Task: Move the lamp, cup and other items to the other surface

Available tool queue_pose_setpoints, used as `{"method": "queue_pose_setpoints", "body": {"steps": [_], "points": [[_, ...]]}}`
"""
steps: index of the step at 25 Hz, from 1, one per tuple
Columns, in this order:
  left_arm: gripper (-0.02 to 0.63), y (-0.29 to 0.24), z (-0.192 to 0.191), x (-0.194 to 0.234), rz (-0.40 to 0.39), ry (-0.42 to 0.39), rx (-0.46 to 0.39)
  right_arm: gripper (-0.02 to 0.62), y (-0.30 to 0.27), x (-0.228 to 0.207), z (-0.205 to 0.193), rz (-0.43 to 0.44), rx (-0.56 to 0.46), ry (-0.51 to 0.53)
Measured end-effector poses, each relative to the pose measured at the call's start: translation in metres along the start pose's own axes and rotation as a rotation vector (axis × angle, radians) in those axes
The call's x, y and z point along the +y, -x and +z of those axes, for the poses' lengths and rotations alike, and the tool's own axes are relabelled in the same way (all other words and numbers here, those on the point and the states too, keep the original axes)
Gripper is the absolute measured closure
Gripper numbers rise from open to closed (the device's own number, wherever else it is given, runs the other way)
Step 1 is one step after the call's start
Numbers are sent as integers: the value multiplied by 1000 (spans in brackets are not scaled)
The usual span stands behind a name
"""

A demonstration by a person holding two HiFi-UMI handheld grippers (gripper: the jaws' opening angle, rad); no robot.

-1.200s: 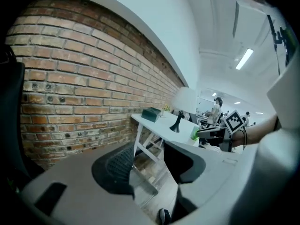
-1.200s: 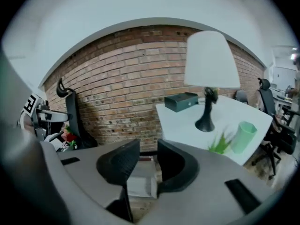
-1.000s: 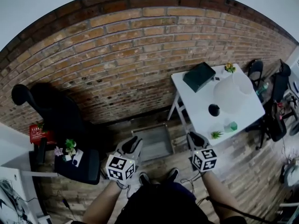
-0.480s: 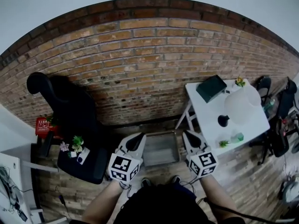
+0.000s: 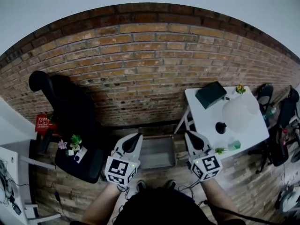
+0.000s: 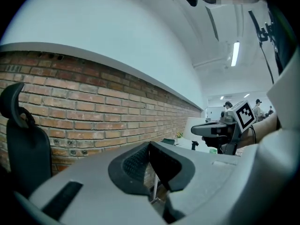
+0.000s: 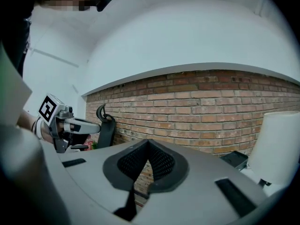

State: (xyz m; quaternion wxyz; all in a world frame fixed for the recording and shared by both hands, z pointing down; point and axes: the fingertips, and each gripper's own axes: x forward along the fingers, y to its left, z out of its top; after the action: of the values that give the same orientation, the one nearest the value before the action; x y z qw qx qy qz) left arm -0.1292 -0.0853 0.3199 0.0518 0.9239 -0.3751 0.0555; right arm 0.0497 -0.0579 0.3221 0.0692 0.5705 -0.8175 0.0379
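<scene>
While both grippers hover off the left side of the white table [image 5: 202, 121], each is clenched on nothing. The left gripper [image 5: 137, 136] has its pads pressed together and empty, and so does the right gripper [image 5: 188, 134], which is the one nearer the table. On the table stands the lamp [image 5: 236, 110] with its white shade. The green cup [image 5: 234, 145] sits at the table's near edge, just beside a small plant [image 5: 218, 150]. A dark box [image 5: 211, 94] lies at its far left corner. A black office chair [image 5: 70, 111] stands well apart to the table's left.
</scene>
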Motion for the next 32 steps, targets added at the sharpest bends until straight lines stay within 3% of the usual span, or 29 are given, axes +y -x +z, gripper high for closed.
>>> {"method": "queue_pose_setpoints", "body": {"steps": [17, 32], "points": [[600, -19, 8, -31, 59, -3, 5, 592, 16, -22, 4, 40, -52, -18], [600, -24, 3, -25, 71, 1, 17, 592, 11, -29, -1, 35, -43, -9]]}}
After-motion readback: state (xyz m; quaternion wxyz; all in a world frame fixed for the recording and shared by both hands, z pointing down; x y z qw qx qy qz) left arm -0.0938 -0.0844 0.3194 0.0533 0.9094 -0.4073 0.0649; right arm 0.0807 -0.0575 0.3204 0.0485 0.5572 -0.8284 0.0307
